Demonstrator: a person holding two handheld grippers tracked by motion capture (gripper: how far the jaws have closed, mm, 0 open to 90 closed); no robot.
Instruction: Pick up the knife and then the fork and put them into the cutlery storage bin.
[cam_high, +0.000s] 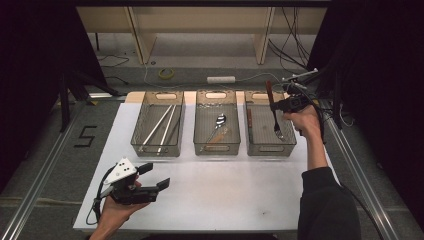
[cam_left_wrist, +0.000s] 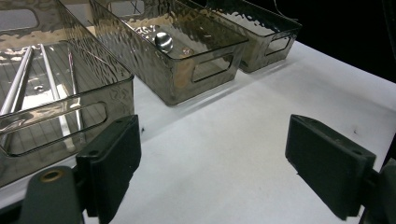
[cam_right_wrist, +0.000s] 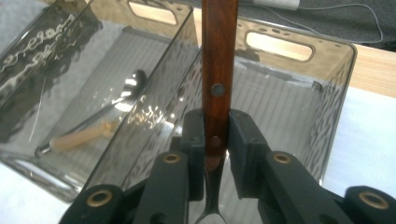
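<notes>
My right gripper (cam_high: 281, 105) is shut on the wooden handle of a fork (cam_high: 276, 125), which hangs tines-down over the right-hand smoked plastic bin (cam_high: 270, 148). In the right gripper view the pads (cam_right_wrist: 243, 140) press on both sides of the brown riveted handle (cam_right_wrist: 217, 70), above that bin's far wall (cam_right_wrist: 299, 46). Whether the tines touch the bin floor I cannot tell. My left gripper (cam_high: 155, 176) rests low at the front left of the white table top, jaws wide apart, and its own view shows the same open gripper (cam_left_wrist: 210, 154) with nothing between the jaws.
Three bins stand in a row at the back of the white board (cam_high: 225, 195). The left bin (cam_high: 156, 150) holds long metal chopsticks (cam_high: 162, 125), the middle bin (cam_high: 217, 148) a spoon (cam_high: 219, 122). Another brown-handled utensil (cam_high: 249, 118) lies in the right bin. Cables run behind.
</notes>
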